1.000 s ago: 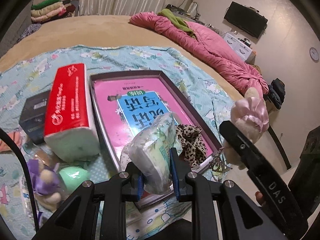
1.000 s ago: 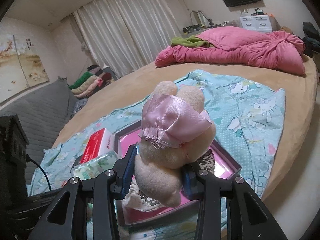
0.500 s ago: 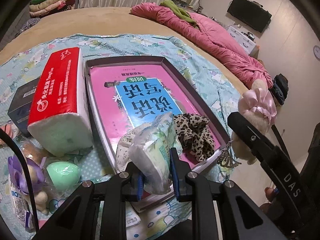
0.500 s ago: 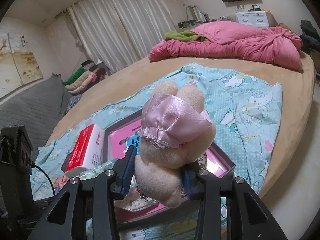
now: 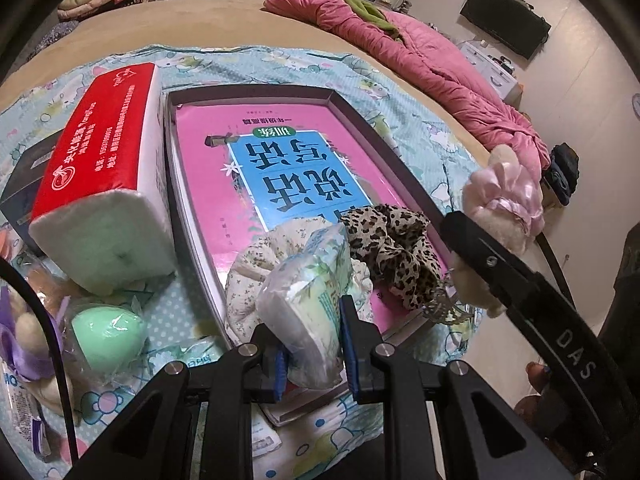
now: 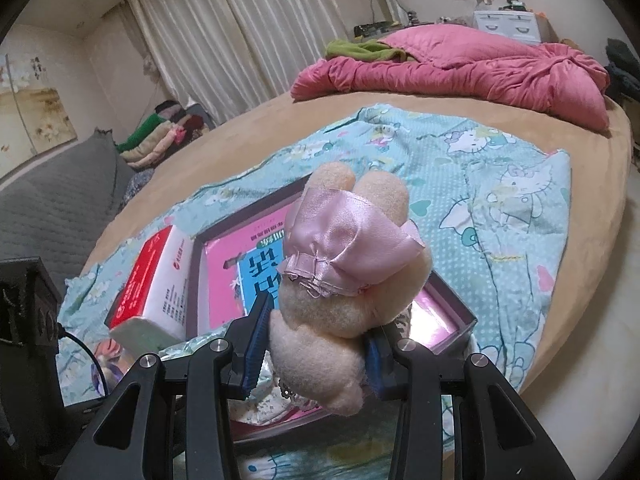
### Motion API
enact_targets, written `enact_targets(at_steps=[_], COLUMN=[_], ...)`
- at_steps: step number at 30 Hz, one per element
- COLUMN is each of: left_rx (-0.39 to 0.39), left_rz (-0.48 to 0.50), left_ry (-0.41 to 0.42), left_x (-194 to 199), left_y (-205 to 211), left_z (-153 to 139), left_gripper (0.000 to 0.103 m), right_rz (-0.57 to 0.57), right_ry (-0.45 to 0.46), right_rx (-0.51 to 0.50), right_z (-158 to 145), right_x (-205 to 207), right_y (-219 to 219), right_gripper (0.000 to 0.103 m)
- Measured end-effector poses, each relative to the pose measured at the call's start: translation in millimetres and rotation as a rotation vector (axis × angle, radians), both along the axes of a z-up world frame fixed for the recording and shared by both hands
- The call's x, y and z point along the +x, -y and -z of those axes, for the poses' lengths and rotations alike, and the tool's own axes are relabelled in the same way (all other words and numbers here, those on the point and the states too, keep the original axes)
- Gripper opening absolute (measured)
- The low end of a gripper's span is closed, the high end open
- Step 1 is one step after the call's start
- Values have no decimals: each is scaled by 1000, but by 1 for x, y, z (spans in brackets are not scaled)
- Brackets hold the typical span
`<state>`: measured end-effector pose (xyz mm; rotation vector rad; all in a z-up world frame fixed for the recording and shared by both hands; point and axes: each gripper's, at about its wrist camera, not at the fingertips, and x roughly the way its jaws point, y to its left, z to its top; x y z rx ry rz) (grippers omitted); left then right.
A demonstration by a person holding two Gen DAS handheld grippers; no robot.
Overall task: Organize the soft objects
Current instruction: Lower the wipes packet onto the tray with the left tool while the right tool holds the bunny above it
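Both grippers loaded: left gripper (image 5: 312,354) pinches tissue pack (image 5: 310,304) mid-body above tray (image 5: 404,176); right gripper (image 6: 314,354) clamps plush toy (image 6: 344,280), probably head-down. Light, squashy, crinkly wrap may slip.

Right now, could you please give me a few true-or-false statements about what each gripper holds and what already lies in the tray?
1. The left gripper is clamped on a small tissue packet. True.
2. The right gripper is empty. False: it holds a plush toy in a pink dress.
3. A leopard-print scrunchie lies in the tray. True.
4. The red tissue pack lies inside the tray. False: it sits beside it on the blanket.
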<state>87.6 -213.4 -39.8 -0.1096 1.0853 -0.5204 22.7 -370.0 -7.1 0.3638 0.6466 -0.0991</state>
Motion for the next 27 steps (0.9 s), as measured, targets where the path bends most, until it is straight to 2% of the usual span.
enact_targets(at_steps=[8,27], left_rx=[-3,1], left_rz=[0,18], left_ry=[-29,-37], left_x=[3,7], left_y=[-1,3], left_z=[6,8], left_gripper=[23,23], right_rz=[-17,-23], right_ry=[-35,-129], right_rx=[-5,-5], right_z=[12,38], right_x=[17,39], right_y=[-3,-2], right_gripper=[43,44])
